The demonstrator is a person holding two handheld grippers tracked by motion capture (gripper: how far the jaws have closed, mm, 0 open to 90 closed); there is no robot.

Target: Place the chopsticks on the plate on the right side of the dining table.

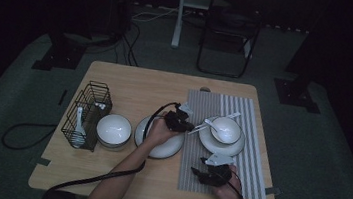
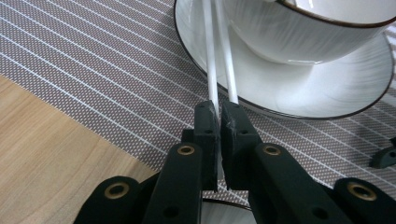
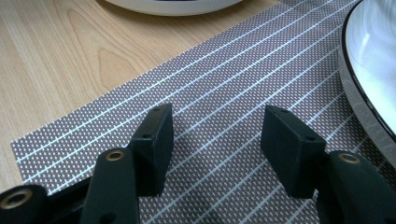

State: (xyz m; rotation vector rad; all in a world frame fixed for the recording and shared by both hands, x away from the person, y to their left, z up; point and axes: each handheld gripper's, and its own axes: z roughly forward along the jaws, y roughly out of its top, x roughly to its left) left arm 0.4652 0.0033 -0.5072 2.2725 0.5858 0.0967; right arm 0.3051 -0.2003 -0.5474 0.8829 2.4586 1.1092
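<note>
We saw the left gripper point(image 2: 218, 109) with its fingers pinching a pair of thin white chopsticks point(image 2: 219, 51), whose far ends leaned on the rim of the white black-rimmed plate point(image 2: 327, 93) under a white bowl point(image 2: 303, 32) on the striped grey placemat point(image 2: 93, 60). The right gripper point(image 3: 217, 140) hovered over the mat with fingers spread, nothing between them, near the wooden desk point(image 3: 56, 51) edge
</note>
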